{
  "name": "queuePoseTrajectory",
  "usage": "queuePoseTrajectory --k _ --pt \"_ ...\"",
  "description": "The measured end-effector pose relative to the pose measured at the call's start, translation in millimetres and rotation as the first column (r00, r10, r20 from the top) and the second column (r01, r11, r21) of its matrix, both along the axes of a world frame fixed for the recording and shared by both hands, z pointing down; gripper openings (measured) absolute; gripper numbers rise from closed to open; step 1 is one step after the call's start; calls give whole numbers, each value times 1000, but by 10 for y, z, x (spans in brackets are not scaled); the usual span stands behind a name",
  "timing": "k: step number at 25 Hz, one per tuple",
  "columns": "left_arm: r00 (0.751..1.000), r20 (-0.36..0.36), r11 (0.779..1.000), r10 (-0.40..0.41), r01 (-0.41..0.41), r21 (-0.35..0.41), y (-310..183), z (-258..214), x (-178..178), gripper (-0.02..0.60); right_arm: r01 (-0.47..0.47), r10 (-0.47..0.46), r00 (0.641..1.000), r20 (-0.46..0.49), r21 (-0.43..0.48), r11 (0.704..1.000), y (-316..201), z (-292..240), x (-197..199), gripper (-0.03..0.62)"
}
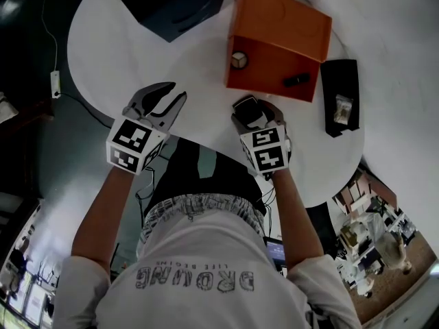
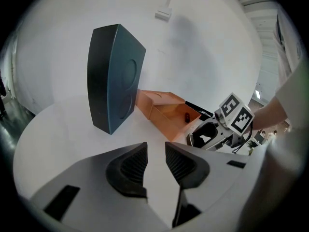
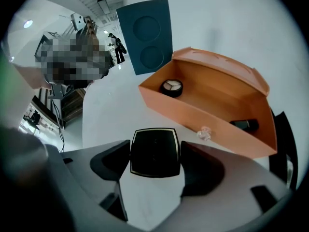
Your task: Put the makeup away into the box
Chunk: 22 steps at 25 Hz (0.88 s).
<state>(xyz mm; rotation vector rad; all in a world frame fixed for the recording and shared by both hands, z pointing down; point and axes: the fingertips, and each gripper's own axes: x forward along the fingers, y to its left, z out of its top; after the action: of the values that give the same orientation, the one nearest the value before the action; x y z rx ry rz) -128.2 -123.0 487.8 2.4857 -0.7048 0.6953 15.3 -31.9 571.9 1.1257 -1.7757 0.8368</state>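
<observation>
An orange box (image 1: 278, 19) lies open on the white round table (image 1: 137, 60). Inside it are a round compact (image 1: 239, 59) and a short black tube (image 1: 296, 80). In the right gripper view the box's front wall (image 3: 207, 115) stands just beyond the jaws, with the round compact (image 3: 171, 87) and the tube (image 3: 244, 124) behind it. A square black compact (image 3: 155, 152) lies flat on the table between the wide jaws of my right gripper (image 3: 155, 158), which is open; the same compact (image 1: 245, 105) shows in the head view. My left gripper (image 2: 155, 161) hovers over the near left of the table, its jaws narrowly apart and empty.
A dark blue case (image 1: 175, 2) stands behind the box to the left. A black tray (image 1: 341, 94) holding a small packet sits right of the box. A tiny clear piece (image 3: 203, 134) lies by the box's front wall. The table edge runs close under both grippers.
</observation>
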Motion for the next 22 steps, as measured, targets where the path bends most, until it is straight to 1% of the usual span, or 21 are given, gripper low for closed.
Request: queuePoseTrajectory --k 5,10,22 --pt "1000 3 1000 -4 4 0 7 20 -76 132 -2 1 1000 -27 -9 1000 -6 18 7 344" --pt "1000 5 1000 1 -1 4 52 43 -126 130 -1 1 1000 -31 -17 1000 5 13 -3 339" --pt "1000 -3 1000 2 -2 23 26 -44 -148 128 43 -43 999 17 15 999 -25 -234 -154 331"
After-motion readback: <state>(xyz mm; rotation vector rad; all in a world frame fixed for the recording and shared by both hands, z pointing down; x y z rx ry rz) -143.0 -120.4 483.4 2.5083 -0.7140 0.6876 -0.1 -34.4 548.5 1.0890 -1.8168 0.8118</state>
